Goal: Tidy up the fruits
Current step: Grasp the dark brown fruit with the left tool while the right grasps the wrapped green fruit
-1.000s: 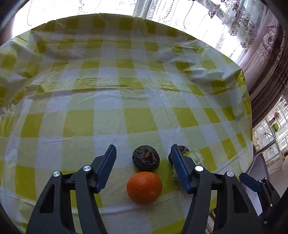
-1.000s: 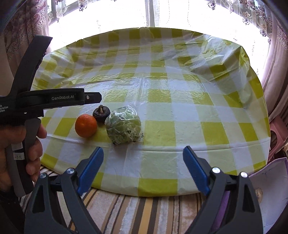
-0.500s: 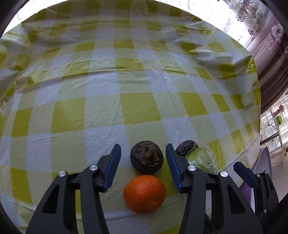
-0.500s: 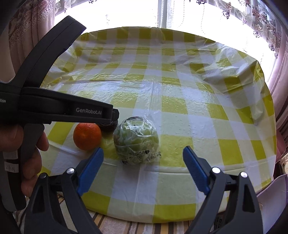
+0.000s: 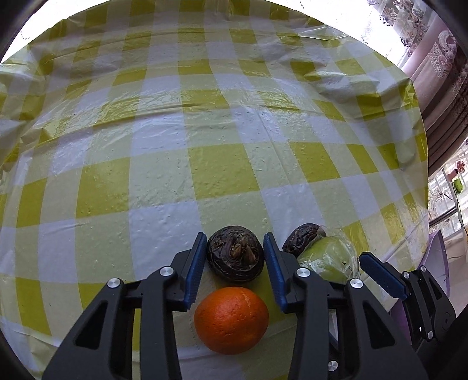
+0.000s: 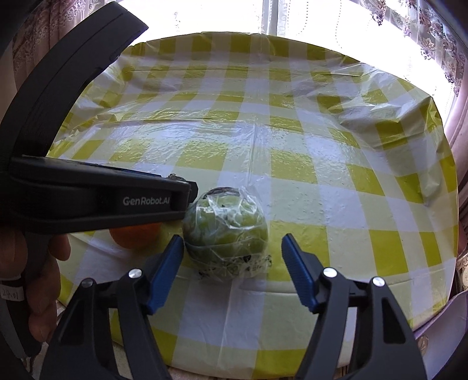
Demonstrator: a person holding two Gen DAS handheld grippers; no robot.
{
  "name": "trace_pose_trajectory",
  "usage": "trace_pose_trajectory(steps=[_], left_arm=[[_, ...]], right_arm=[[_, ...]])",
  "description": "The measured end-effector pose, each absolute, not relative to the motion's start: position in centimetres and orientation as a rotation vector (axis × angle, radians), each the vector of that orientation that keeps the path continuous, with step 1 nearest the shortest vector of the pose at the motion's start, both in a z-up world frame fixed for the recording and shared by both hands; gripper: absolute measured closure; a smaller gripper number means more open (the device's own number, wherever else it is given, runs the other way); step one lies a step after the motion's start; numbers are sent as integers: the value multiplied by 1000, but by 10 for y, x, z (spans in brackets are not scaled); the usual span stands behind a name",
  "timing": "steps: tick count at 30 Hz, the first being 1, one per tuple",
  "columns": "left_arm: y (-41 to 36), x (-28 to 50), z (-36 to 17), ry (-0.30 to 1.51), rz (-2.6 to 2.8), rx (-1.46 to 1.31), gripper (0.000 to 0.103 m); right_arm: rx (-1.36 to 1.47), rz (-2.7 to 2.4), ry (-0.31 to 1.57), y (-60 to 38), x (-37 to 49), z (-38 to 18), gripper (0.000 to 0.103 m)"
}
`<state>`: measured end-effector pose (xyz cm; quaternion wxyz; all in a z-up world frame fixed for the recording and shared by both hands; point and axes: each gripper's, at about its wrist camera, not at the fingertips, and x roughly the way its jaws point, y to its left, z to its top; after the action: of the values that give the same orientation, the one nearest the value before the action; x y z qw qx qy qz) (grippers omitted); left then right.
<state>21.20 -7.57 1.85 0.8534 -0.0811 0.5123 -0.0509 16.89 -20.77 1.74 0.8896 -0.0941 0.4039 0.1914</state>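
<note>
In the left wrist view a dark wrinkled round fruit (image 5: 235,257) sits between the blue pads of my left gripper (image 5: 235,255); the jaws stand close on both sides, touching or nearly so. An orange (image 5: 231,320) lies just in front of it, under the gripper. A second dark fruit (image 5: 301,239) and a green fruit wrapped in plastic film (image 5: 330,260) lie to the right. In the right wrist view my right gripper (image 6: 232,260) is open, its pads on either side of the wrapped green fruit (image 6: 225,233) without touching. The orange (image 6: 136,238) shows partly under the left gripper's body.
A yellow and white checked plastic cloth (image 5: 204,140) covers the table, wrinkled at the back. The fruits lie near the table's front edge (image 6: 263,359). Curtains and a bright window (image 6: 321,23) stand behind. The left gripper's body and the hand holding it (image 6: 87,198) fill the left of the right wrist view.
My left gripper moved forward and narrowed around the dark wrinkled fruit. My right gripper moved forward to the wrapped green fruit and narrowed, still open.
</note>
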Motion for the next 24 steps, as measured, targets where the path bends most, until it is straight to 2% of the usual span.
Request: trace_pose_trajectory(steps=[4, 24], left_arm=[[-74, 211, 18, 1071, -112, -174, 64], [-63, 204, 30, 994, -94, -205, 65]], right_arm=[[-192, 406, 846, -206, 169, 16, 41], [-118, 421, 833, -218, 165, 20, 43]])
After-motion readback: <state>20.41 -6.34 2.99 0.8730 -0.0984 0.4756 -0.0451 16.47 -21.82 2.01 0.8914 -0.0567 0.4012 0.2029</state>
